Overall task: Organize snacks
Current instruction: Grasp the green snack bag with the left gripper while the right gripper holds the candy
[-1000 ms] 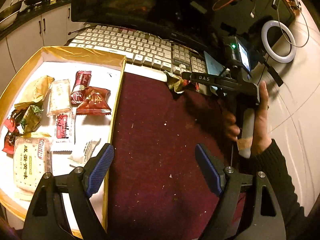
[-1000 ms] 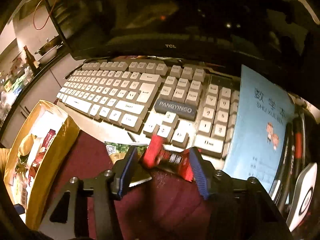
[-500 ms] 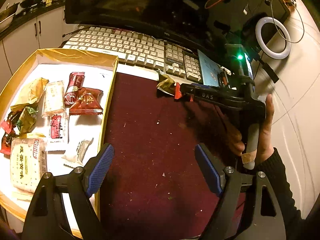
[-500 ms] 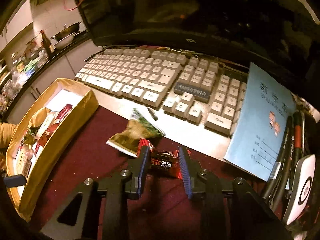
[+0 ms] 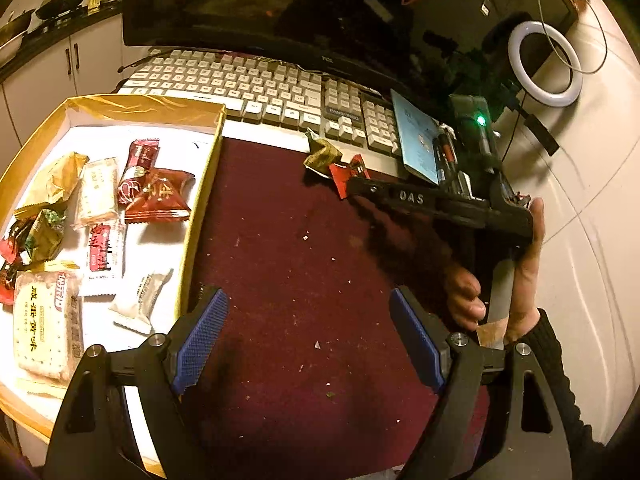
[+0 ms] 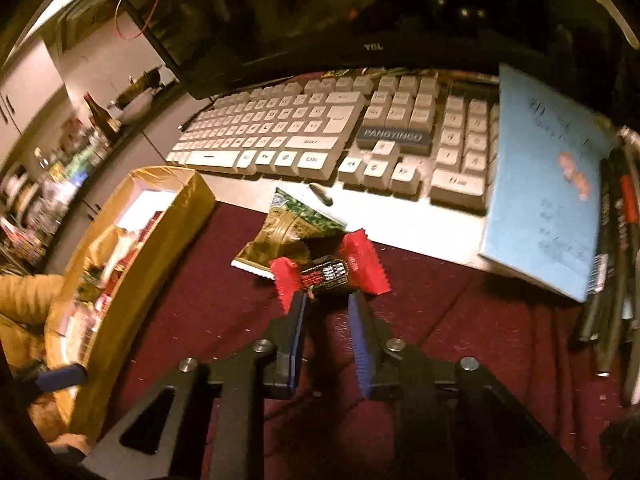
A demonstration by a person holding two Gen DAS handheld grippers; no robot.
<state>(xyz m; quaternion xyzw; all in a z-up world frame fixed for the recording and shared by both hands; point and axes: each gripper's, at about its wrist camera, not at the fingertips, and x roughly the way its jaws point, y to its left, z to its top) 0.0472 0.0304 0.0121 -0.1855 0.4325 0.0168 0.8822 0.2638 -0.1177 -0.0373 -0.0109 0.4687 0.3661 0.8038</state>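
A: The right gripper (image 6: 327, 308), black with blue pads, is clenched on a small red-and-black wrapped candy (image 6: 329, 273), holding it just above the dark red cloth (image 6: 460, 312) over the worktop. Right behind the candy lies a crumpled gold-and-green foil snack packet (image 6: 289, 232), at the cloth's far edge, near the white mechanical keyboard (image 6: 312, 136).

B: And the left gripper (image 5: 310, 342)?

A: Released, its jaws spread wide over bare cloth, nothing between them. Just to its left sits the shallow gold-rimmed white box (image 5: 200, 200), where several wrapped snacks lie: a red pillow pack (image 5: 158, 196), pale cracker packets (image 5: 42, 322) and a small white sachet (image 5: 142, 304) among them.

B: Anything else on the worktop?

A: A light blue notebook (image 6: 548, 200) rests against the keyboard's right end, with dark pens (image 6: 616, 248) beside it, and a black monitor (image 5: 260, 4) stands behind. A white ring light (image 5: 546, 66) lies far right.
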